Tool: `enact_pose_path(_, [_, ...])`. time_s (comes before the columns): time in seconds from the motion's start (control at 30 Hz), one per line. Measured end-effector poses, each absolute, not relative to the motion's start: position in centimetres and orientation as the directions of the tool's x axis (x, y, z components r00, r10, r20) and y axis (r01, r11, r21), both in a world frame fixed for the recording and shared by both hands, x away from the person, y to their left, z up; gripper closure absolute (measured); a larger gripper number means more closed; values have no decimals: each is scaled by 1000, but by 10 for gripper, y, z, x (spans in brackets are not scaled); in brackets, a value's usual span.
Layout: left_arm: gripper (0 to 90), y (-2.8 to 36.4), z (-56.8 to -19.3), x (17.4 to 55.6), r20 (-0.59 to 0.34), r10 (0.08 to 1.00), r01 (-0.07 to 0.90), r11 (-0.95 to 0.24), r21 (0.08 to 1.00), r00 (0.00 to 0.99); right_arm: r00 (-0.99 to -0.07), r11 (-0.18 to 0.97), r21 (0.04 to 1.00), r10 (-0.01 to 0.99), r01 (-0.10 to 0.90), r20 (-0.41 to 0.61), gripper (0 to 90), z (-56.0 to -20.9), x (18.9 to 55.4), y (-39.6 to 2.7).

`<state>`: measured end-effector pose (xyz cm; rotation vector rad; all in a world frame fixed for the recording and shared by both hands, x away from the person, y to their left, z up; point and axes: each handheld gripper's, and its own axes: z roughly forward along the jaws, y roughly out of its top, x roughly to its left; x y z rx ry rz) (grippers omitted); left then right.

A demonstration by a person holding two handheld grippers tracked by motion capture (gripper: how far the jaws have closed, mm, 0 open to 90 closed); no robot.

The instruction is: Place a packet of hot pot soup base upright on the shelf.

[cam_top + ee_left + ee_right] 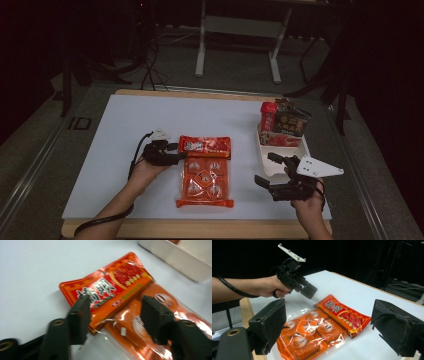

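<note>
Two snack packs lie mid-table on a white sheet (pixel 150 120) that covers a wooden tabletop, whose pale edge shows along the near and far sides. The room beyond is dark: grey floor, the white legs of a stand (pixel 240 45) behind the table, and black cables (pixel 150 65) trailing over the floor at the far left.

The red pack (pixel 205 146) lies crosswise, touching the far end of the larger orange pack (pixel 205 182), whose clear window shows several round-labelled portions. In the left gripper view the red pack (pixel 110 290) bears large black-and-white Chinese characters (too blurred to read with confidence) beside a picture of red food and a row of small gold dots. The orange pack (pixel 150 325) lies partly under it. The right gripper view shows the same characters on the red pack (pixel 344 313) and white oval emblems on the orange pack (pixel 309 335), their print too small to read.

At the right edge of the sheet stands a white tray (pixel 280 160) holding dark and red packets (pixel 285 125) at its far end; their printing is illegible.

The left gripper (pixel 181 152) is at the red pack's left end, jaws apart and straddling its corner, gripping nothing. The right gripper (pixel 267 170) hovers by the tray's near end, jaws spread wide and empty.
</note>
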<state>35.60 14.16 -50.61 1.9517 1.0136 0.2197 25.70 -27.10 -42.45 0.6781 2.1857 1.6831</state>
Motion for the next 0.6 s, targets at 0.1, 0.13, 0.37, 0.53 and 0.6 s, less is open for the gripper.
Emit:
enact_pose_path(0.1, [346, 144, -510, 364, -219, 746, 575, -256, 777, 628, -840, 217, 961, 543, 171, 27, 128, -425, 257, -269])
enact_pose_path(0.13, [346, 145, -511, 366, -216, 755, 577, -252, 777, 619, -839, 223, 960, 543, 168, 21, 127, -425, 257, -269])
enact_pose_path(0.37, [346, 150, -518, 380, -232, 758, 594, -242, 767, 609, -828, 258, 952, 561, 162, -11, 120, -427, 255, -267])
enact_pose_path(0.53, [347, 147, -523, 386, -241, 762, 610, -242, 755, 601, -828, 256, 954, 561, 153, -18, 117, -428, 255, -267])
enact_pose_path(0.6, [346, 145, -526, 389, -248, 758, 616, -246, 748, 603, -828, 253, 955, 561, 157, -12, 117, -428, 255, -267])
